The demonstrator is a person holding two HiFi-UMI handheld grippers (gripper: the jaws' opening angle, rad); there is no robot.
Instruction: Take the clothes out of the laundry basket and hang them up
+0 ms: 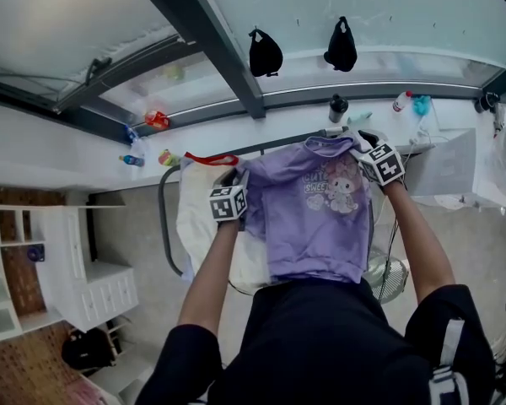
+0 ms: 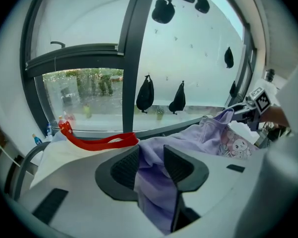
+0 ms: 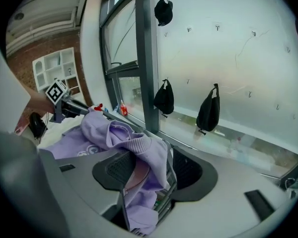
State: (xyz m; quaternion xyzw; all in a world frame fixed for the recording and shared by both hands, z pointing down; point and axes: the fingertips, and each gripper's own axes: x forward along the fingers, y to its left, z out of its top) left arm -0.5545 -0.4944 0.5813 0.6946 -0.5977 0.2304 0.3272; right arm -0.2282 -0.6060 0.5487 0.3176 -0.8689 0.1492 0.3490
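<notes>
My left gripper [image 2: 151, 163] has its jaws parted, and a fold of the purple shirt [image 1: 316, 213] lies loose between them. My right gripper [image 3: 156, 168] stands wider apart, with the shirt's ribbed collar draped over one jaw and not pinched. The shirt is spread against the dark rack rail [image 1: 261, 148] and hangs down from it. A red strap [image 1: 211, 158] lies on the rail beside the shirt's left sleeve.

The left gripper's [image 2: 151, 166] jaws stand apart, with a fold of the purple T-shirt [image 2: 211, 133] lying between them. The shirt stretches along a dark rail [image 2: 179, 128] to the right gripper [image 2: 238, 110]. A red strap [image 2: 97, 142] lies at its left, and black bags [image 2: 145, 95] hang against the window.
</notes>
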